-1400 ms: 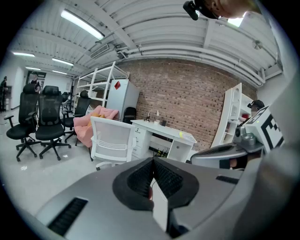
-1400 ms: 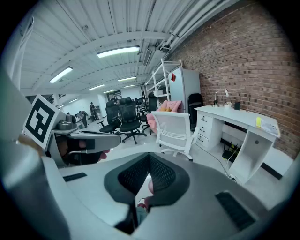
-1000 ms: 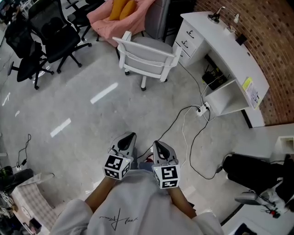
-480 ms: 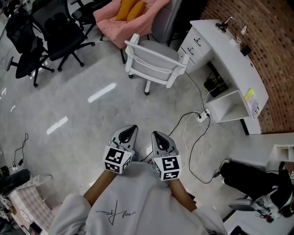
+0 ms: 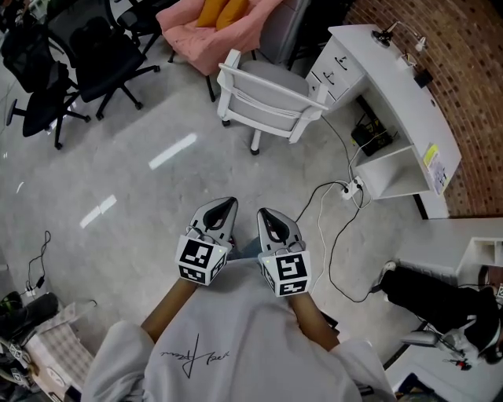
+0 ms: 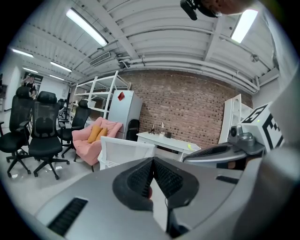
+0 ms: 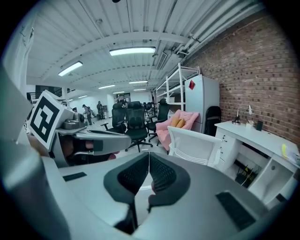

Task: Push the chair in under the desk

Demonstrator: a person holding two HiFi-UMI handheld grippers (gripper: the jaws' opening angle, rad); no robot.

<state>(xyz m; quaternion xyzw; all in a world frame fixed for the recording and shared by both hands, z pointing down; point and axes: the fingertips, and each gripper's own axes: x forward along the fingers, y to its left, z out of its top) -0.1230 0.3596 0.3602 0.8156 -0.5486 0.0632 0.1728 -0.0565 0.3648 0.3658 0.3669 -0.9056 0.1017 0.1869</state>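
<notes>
I hold both tools side by side just ahead of my chest, above bare grey floor (image 5: 141, 204), both pointing toward the chair. The left gripper (image 5: 227, 206) is clenched with its ribbed pads meeting and nothing between them, and the right gripper (image 5: 265, 213) is clenched the same way, also empty. The white chair (image 5: 267, 100) stands out on the open floor, well apart from both tools, with its slatted back turned my way and its grey seat on the far side. It is not under the white desk (image 5: 409, 94); it sits just beside the drawer unit (image 5: 336, 69) at the desk's far end, in front of a pink armchair (image 5: 206, 33) with yellow cushions (image 5: 217, 11). The desk runs along the brick wall (image 5: 471, 71), with an open white cubby (image 5: 387, 171) at its near end and a dark gap between cubby and drawers. Cables (image 5: 330, 235) trail across the floor from a power strip (image 5: 350, 188) near that cubby. Black office chairs (image 5: 94, 59) stand off to the left.
</notes>
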